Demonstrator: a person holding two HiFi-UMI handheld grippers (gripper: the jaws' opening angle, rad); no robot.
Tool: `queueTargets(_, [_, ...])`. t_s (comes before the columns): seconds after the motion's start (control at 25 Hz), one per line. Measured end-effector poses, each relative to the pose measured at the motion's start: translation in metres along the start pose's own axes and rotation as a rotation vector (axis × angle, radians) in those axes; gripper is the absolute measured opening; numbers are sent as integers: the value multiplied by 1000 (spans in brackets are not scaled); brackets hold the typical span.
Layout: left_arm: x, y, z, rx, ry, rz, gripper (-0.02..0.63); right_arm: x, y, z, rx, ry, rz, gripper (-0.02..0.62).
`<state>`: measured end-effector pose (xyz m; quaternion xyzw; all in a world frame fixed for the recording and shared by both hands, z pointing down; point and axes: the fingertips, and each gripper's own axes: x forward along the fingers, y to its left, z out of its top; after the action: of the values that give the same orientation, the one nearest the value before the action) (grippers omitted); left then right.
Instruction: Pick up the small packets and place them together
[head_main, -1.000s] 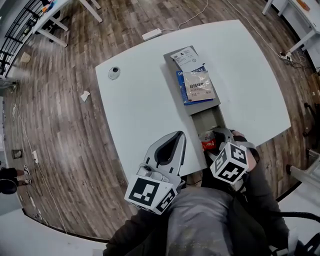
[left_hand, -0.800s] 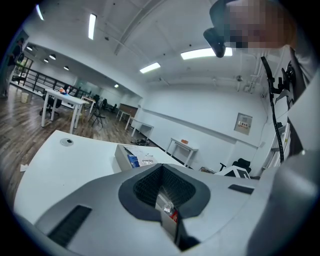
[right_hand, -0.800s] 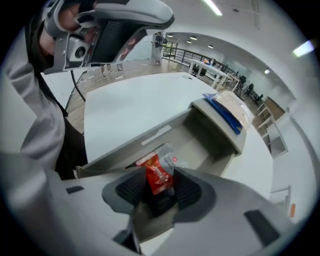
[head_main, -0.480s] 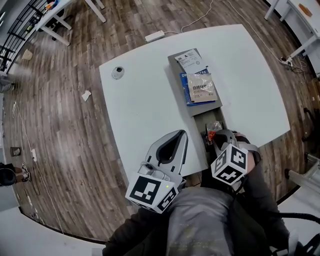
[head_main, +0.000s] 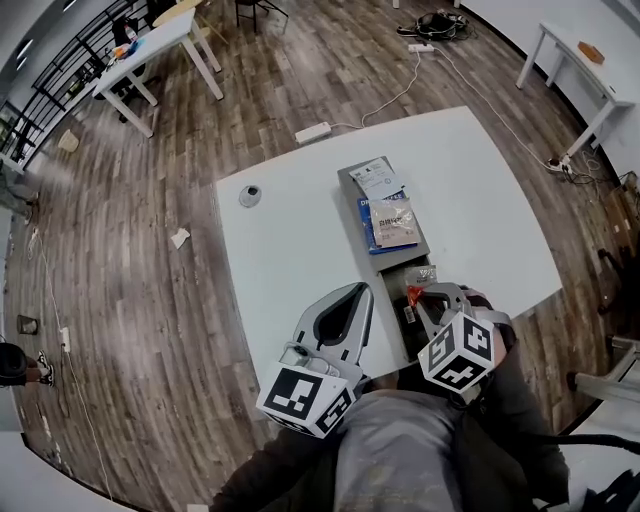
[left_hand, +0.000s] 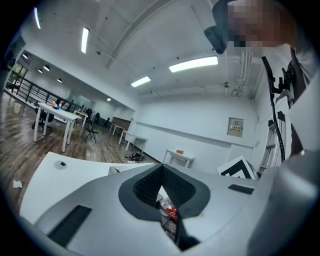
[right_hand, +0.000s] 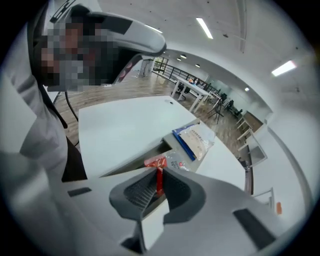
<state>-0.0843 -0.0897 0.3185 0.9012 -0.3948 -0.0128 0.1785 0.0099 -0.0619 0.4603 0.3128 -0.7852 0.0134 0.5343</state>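
Our right gripper (head_main: 421, 294) is clamped on a small red packet (right_hand: 155, 162). Its jaws have just been closing, and the thin red strip stands between the pads, with its top edge showing above the tips. This gripper points steeply down over the near end of a long grey tray (head_main: 396, 262), which lies on the white table (head_main: 290, 230). In the tray, just beside the red packet, we see a clear packet (right_hand: 178, 163).

In the head view, at about 11 o'clock from the right gripper, the bigger packets lie at the far end of the same tray. A pale packet (head_main: 394, 221) rests on a blue packet (head_main: 368, 222), and a white packet (head_main: 377, 181) lies just behind them at 12 o'clock.

Our left gripper (head_main: 350, 293) is at 9 o'clock from the right one, over the table just beside the tray. Its jaws are together at the tips, and we see nothing between them.
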Motion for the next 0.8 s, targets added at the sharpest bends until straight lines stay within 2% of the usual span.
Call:
queueTargets(0.24, [0, 11, 4, -3, -25, 47, 3, 3, -31, 30, -53, -60, -20, 40])
queueTargets(0.48, [-2, 41, 9, -22, -41, 151, 3, 21, -68, 63, -97, -100, -16, 40])
queueTargets(0.8, [4, 69, 7, -62, -19, 232, 3, 59, -86, 72, -103, -47, 47, 41])
